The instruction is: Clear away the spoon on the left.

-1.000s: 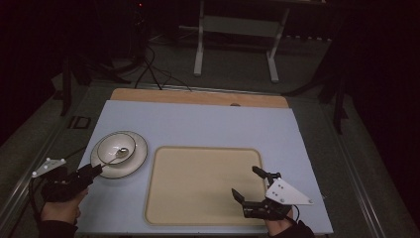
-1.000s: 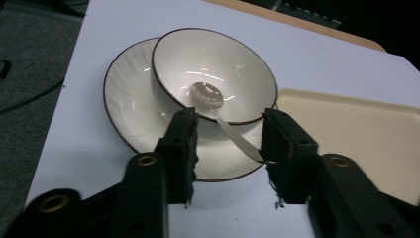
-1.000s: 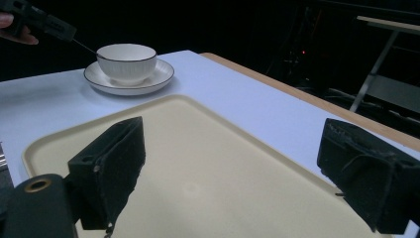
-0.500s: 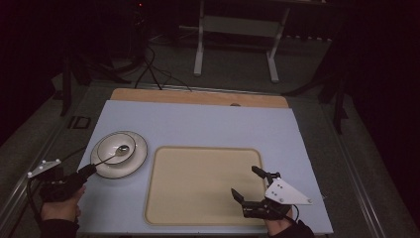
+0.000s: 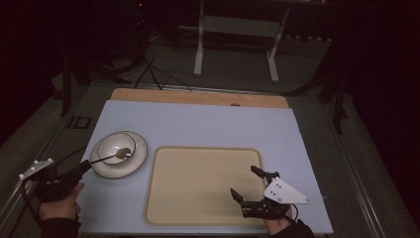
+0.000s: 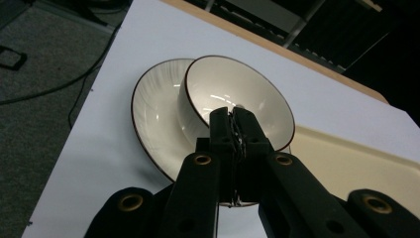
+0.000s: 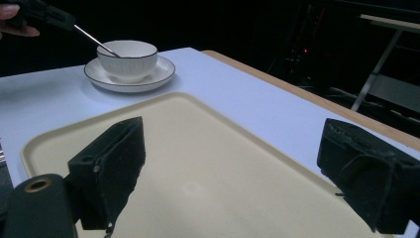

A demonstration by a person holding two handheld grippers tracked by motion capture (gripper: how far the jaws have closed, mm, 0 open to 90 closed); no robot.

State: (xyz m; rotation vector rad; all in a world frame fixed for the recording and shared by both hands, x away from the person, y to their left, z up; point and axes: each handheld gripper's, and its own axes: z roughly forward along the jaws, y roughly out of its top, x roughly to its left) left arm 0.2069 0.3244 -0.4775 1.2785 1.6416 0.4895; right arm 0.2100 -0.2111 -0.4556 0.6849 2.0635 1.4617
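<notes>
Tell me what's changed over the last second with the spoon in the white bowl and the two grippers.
The left gripper has just been closing and is now shut on the thin metal spoon, whose tip rests in the white ribbed bowl. The white dark-rimmed saucer, the beige plastic tray and the right gripper, open above the tray, stayed as they were.
</notes>
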